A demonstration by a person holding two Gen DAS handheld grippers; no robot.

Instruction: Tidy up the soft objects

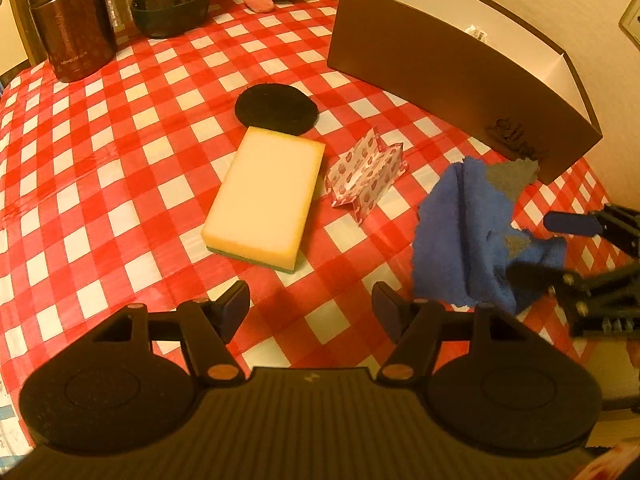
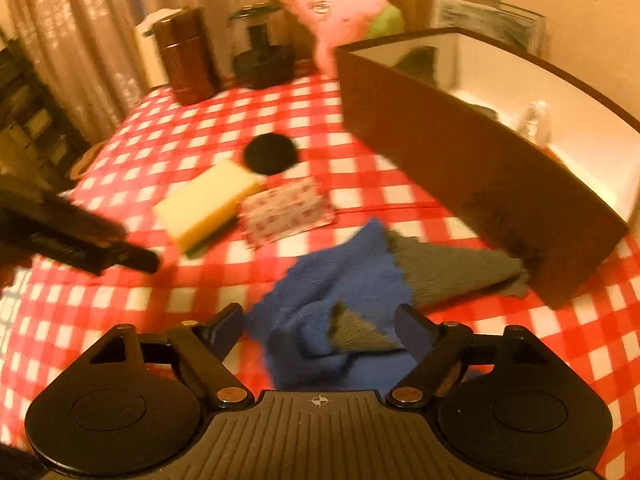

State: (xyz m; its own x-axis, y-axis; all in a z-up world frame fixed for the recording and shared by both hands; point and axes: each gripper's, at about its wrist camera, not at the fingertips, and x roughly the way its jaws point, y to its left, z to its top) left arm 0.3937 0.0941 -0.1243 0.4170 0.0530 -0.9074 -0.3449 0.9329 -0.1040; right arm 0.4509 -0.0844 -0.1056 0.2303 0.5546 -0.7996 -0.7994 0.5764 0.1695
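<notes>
A: Take the brown box [image 1: 448, 68] as the marker. Where is the blue cloth [image 1: 460, 236]?

B: Crumpled on the red-checked tablecloth [image 1: 120, 168], its grey underside [image 2: 452, 272] folded out, with one grey tip touching the box's near corner. In the right wrist view that contact is smeared by blur, so whether it is tucked under the box I cannot tell.

A: And the right gripper [image 2: 320, 328]?

B: Its jaws stand apart on either side of the cloth's bunched end. The pads do not appear to press on it, though the fabric hides the lower part of one finger.

A: The left gripper [image 1: 310, 306]?

B: Also spread wide, with nothing between the fingers, only tablecloth. It hovers farther from the box than the yellow sponge [image 1: 264, 196] does.

A: What else lies out from the box?

B: A folded patterned paper [image 1: 366, 178] sits just beside the sponge, between it and the box. A black round pad [image 1: 276, 108] touches the sponge's far end. Well beyond, a pink plush toy [image 2: 344, 12] is cut off at the frame's top edge, next to a dark jar [image 1: 68, 24] and a black-based container [image 1: 172, 8].

A: Inside the box?

B: White walls and a few small items, too blurred to name.
</notes>
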